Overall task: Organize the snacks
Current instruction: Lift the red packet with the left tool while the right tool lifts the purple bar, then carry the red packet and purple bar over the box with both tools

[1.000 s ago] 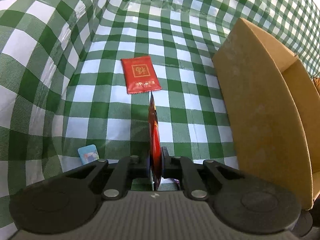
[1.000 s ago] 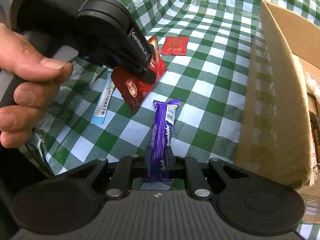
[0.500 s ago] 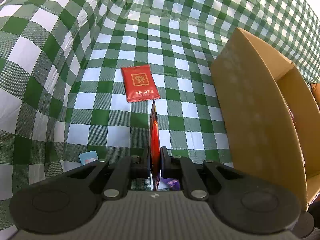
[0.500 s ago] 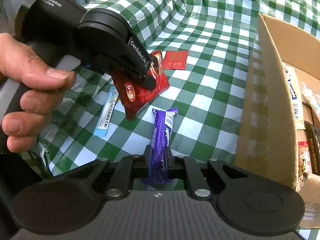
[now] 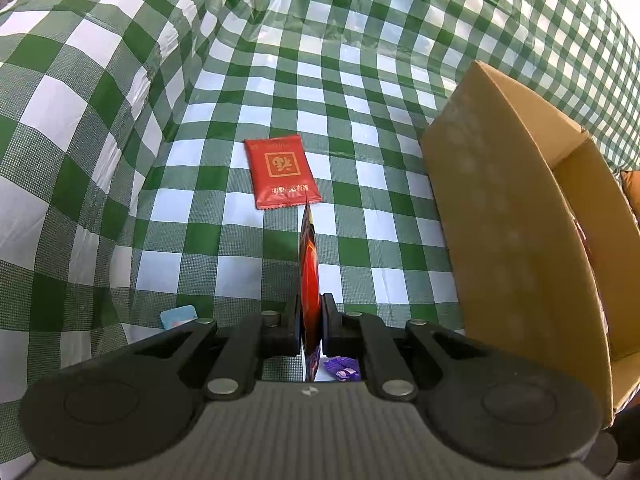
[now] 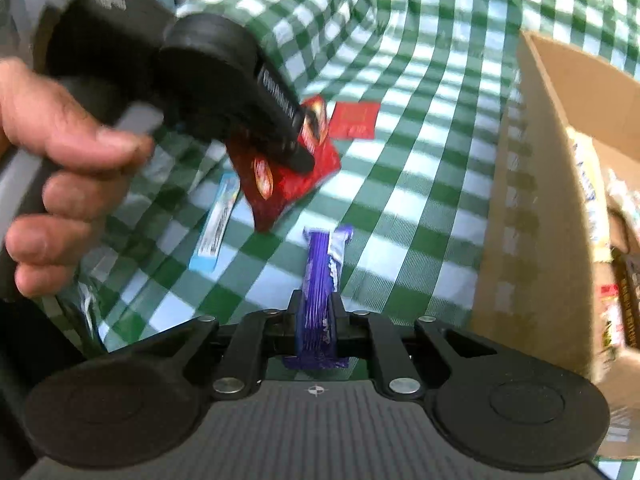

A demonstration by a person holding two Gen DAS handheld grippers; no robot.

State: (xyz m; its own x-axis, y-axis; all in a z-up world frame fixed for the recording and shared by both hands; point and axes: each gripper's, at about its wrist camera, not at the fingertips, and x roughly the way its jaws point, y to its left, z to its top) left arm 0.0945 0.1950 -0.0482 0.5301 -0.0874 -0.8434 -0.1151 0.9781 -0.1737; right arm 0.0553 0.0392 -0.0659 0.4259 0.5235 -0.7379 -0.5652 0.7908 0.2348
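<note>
My left gripper (image 5: 310, 316) is shut on a red snack packet (image 5: 309, 272), held edge-on above the cloth; from the right wrist view that gripper (image 6: 298, 156) and packet (image 6: 288, 184) hang at the left. My right gripper (image 6: 316, 312) is shut on a purple candy bar (image 6: 320, 276) held above the cloth. A flat red sachet (image 5: 282, 172) lies on the checked cloth ahead, also in the right wrist view (image 6: 354, 120). The open cardboard box (image 5: 512, 216) stands to the right; in the right wrist view the box (image 6: 536, 200) holds several snacks.
A light blue stick packet (image 6: 216, 224) lies on the cloth at the left; its end shows in the left wrist view (image 5: 178, 316). The green-and-white checked cloth (image 5: 360, 80) covers the whole table and rises in folds behind.
Both grippers have risen with their snacks and the cloth lies farther below. The right wrist view now looks into the box from higher and is motion-blurred.
</note>
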